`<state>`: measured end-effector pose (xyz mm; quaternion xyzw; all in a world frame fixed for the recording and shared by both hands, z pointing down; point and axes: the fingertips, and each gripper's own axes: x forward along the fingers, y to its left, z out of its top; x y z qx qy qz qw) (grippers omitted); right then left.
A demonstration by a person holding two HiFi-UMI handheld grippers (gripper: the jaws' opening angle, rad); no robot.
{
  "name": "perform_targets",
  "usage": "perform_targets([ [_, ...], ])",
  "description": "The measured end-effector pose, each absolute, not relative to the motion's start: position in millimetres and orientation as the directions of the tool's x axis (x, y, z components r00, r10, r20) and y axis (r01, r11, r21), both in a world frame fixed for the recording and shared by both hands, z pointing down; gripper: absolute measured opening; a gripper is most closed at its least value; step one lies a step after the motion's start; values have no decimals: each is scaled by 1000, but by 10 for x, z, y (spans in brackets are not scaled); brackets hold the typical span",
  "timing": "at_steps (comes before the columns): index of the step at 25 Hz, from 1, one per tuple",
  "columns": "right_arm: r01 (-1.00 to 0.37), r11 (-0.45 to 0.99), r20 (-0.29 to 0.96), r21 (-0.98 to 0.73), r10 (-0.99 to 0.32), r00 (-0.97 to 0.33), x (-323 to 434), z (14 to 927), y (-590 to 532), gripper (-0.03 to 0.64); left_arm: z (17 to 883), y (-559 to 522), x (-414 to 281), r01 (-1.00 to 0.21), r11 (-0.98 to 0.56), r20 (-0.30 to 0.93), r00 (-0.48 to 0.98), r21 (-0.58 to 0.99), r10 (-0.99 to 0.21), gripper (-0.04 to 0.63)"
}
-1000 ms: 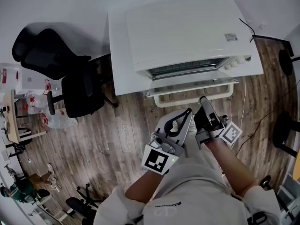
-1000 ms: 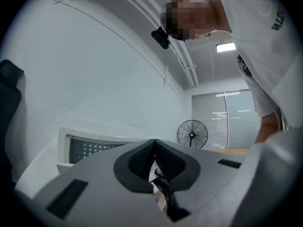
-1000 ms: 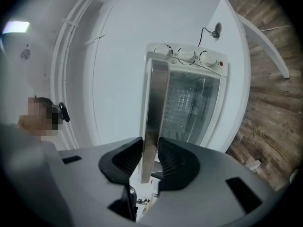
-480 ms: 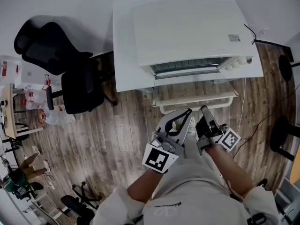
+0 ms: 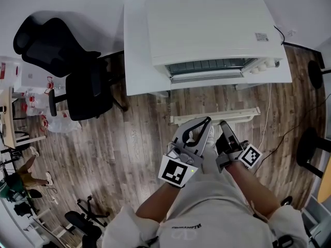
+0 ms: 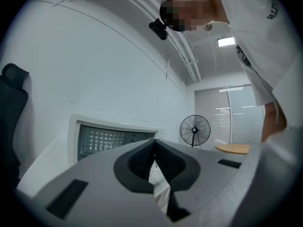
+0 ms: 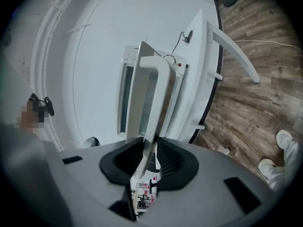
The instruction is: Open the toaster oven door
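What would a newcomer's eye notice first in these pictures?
The big white toaster oven on its white table fills the top of the head view, standing open. Just below, the right gripper, whose jaws have just been closing, pinches the door handle. A black office chair stands at the left.

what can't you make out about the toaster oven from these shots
- Inside of the toaster oven: the head view shows only a thin strip under its top, and in the left gripper view the left gripper covers the lower part.
- Label on its top: the print is too small in the head view.
- Knobs: too small in the head view to read any setting.
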<state>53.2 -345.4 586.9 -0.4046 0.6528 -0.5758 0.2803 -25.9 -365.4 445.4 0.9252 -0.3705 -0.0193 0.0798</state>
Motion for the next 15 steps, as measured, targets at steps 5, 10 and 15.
perform_targets([
  [5, -238, -20, 145, -971, -842, -520, 534, 6086, -3350, 95, 4529, -3633, -310, -695, -703, 34, 714, 153, -699, 8],
  [10, -257, -40, 174, -965, -834, -523, 527, 6299, -3308, 95, 4725, -3628, -345, -709, -691, 51, 702, 143, -710, 8],
  [15, -270, -71, 206, -960, -832, -515, 526, 6512, -3271, 95, 4877, -3606, -372, -717, -678, 70, 694, 164, -717, 8],
])
